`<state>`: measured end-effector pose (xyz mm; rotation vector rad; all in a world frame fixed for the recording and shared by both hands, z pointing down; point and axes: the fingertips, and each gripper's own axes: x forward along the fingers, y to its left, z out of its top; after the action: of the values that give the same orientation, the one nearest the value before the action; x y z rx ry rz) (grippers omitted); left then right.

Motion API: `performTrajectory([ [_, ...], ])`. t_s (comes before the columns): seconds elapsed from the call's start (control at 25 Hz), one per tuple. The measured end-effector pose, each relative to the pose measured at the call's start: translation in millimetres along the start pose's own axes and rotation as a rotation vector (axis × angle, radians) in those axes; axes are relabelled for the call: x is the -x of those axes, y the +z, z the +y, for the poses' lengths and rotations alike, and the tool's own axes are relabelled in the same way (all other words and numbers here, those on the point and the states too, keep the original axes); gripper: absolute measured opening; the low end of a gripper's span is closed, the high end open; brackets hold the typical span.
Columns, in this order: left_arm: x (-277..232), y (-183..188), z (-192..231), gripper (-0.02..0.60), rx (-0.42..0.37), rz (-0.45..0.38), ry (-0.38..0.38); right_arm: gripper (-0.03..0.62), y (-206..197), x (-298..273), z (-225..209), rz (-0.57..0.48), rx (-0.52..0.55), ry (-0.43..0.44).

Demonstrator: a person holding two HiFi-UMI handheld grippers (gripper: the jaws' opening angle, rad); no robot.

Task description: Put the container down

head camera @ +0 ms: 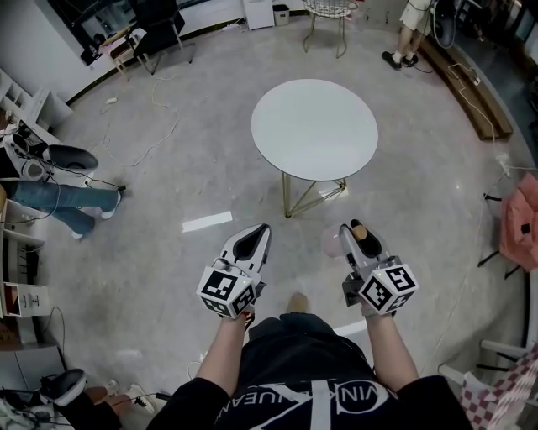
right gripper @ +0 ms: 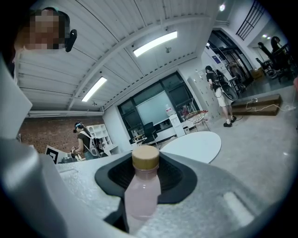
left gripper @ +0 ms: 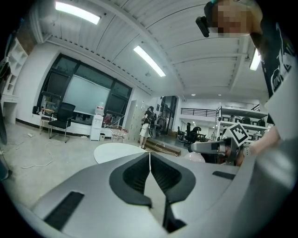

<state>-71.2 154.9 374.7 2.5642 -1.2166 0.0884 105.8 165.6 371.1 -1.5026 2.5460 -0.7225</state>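
A pale pink bottle (right gripper: 142, 193) with a tan cap (right gripper: 145, 157) stands upright between the jaws of my right gripper (right gripper: 148, 179), which is shut on it. In the head view the right gripper (head camera: 353, 229) is held level over the floor, short of the round white table (head camera: 315, 126), with the bottle's cap (head camera: 359, 228) showing at its tip. My left gripper (head camera: 261, 229) is beside it at the same height, its jaws shut with nothing between them (left gripper: 149, 160). The table (left gripper: 116, 151) lies ahead in both gripper views (right gripper: 193, 144).
The table has thin gold legs (head camera: 307, 195). A white strip (head camera: 207, 222) lies on the grey floor. A seated person's legs (head camera: 63, 201) are at the left, a standing person (head camera: 409, 34) and a wire chair (head camera: 328, 17) are beyond the table. Pink cloth (head camera: 521, 222) hangs at the right.
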Motion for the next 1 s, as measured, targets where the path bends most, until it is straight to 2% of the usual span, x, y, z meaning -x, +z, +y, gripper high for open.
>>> performTrajectory([
  [0.36, -21, 6, -5, 0.015, -0.013, 0.005, -0.018, 0.129, 8, -2, -18, -0.004, -0.010, -0.009],
  [0.76, -11, -2, 14, 0.015, 0.003, 0.031, 0.028, 0.129, 3, -16, -20, -0.003, -0.039, -0.009],
  [1.0, -24, -8, 22, 0.015, 0.004, 0.039, 0.003, 0.129, 0, -30, -26, 0.004, -0.038, -0.016],
])
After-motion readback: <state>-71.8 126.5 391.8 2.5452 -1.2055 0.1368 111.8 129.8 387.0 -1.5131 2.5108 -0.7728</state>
